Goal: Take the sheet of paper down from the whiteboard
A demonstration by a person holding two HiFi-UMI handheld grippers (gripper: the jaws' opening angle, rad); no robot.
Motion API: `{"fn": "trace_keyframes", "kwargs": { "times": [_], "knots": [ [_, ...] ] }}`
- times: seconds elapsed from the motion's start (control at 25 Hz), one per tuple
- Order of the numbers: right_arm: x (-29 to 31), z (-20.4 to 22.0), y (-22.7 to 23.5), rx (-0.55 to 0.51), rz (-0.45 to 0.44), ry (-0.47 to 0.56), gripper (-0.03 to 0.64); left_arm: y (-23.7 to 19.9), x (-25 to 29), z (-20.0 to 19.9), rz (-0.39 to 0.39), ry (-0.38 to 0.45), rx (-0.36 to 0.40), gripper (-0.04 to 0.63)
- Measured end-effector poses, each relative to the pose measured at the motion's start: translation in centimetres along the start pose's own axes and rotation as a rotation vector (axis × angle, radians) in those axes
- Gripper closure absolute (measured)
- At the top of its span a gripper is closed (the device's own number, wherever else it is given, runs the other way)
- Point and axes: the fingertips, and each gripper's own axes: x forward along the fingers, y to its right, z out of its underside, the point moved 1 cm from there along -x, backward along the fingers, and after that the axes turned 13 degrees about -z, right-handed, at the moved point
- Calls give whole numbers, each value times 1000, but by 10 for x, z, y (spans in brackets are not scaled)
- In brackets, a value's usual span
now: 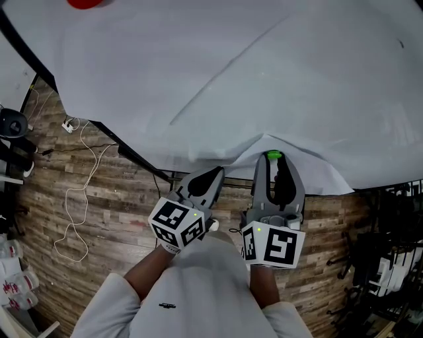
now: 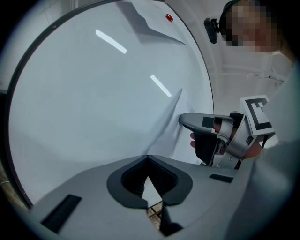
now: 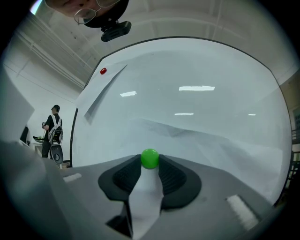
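Observation:
A large white sheet of paper (image 1: 231, 86) hangs on the whiteboard (image 1: 16, 72), with a red magnet (image 1: 84, 3) on it near its top corner. The paper's lower edge bulges away from the board. My left gripper (image 1: 217, 171) is shut on that lower edge, and the paper (image 2: 93, 93) fills its view above the closed left gripper (image 2: 147, 158). To its right, my right gripper (image 1: 273, 160) is shut on a green round magnet (image 1: 273, 156). In the right gripper view this green magnet (image 3: 150, 158) sits between the pads of the right gripper (image 3: 150, 163), against the creased paper (image 3: 187, 122).
Below the board is a wooden plank floor (image 1: 106, 218) with a white cable (image 1: 79, 198) looping over it. Black equipment (image 1: 390, 251) stands at the right and a dark device (image 1: 13, 122) at the left. A person (image 3: 52, 129) stands far off, left of the board.

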Motion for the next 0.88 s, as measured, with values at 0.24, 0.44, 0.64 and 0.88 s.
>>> {"fn": "trace_keyframes", "kwargs": {
  "times": [0.24, 0.44, 0.64, 0.88],
  "knots": [
    [-11, 2, -4, 15, 2, 7, 489, 1, -8, -2, 0, 17, 2, 591],
    [-30, 8, 3, 24, 21, 6, 488, 8, -8, 2, 12, 11, 19, 591],
    [-55, 12, 4, 18, 30, 28, 488, 16, -13, 6, 32, -3, 44, 591],
    [-84, 18, 11, 1, 61, 51, 488, 27, -20, 7, 54, -11, 58, 591]
  ]
}}
